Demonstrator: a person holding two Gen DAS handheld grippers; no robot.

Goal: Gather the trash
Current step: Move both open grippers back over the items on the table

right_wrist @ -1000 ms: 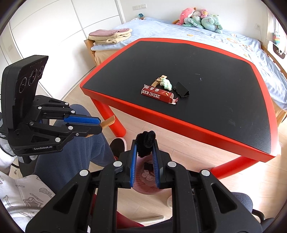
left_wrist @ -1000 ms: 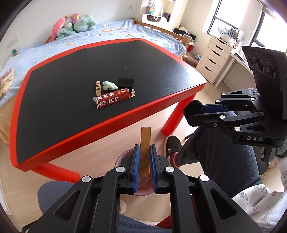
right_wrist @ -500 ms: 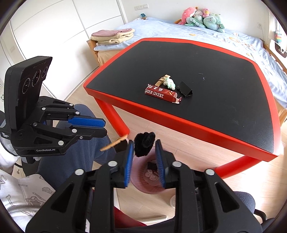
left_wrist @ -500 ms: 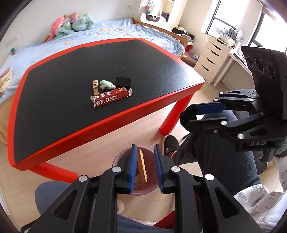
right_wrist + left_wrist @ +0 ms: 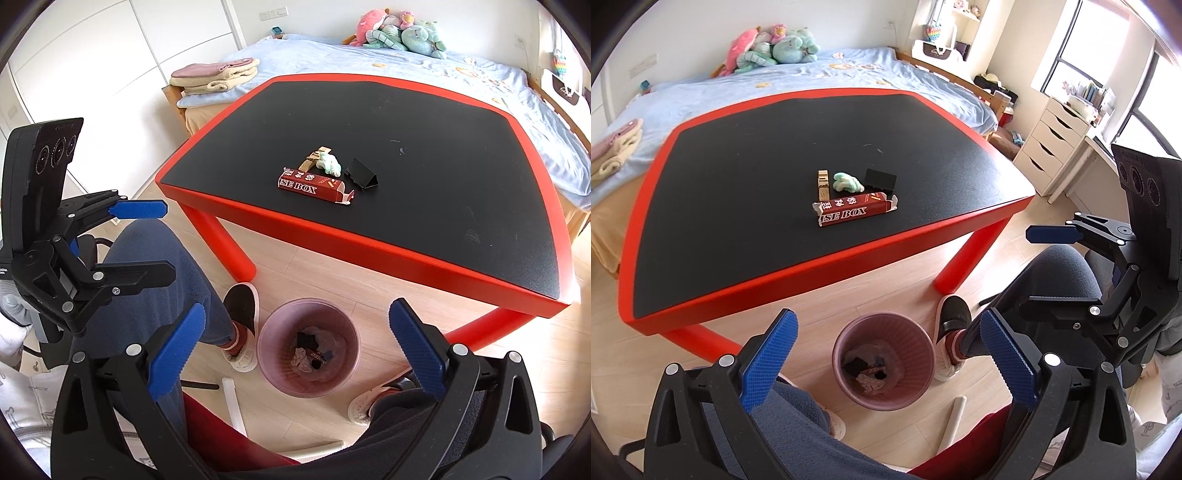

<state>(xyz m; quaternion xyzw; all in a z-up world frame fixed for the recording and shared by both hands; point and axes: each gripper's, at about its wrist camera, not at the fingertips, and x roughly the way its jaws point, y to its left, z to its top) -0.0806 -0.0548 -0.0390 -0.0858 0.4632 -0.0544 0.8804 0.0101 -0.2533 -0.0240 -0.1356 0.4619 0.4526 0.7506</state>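
We hold both hand-held grippers, left (image 5: 886, 354) and right (image 5: 295, 347), spread and empty over the bin (image 5: 882, 363); next we reach for the box (image 5: 854, 210) on the surface (image 5: 738, 177), closing squarely across its narrow sides

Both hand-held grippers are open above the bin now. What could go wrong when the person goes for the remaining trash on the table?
1. The red box, wooden clip, green lump and black binder clip lie close together, so closing on one may push its neighbours.
2. The pink bin on the floor has a small mouth beside the person's shoe; a release off centre may miss it.
3. The red box has an open flap, which may catch on a finger.
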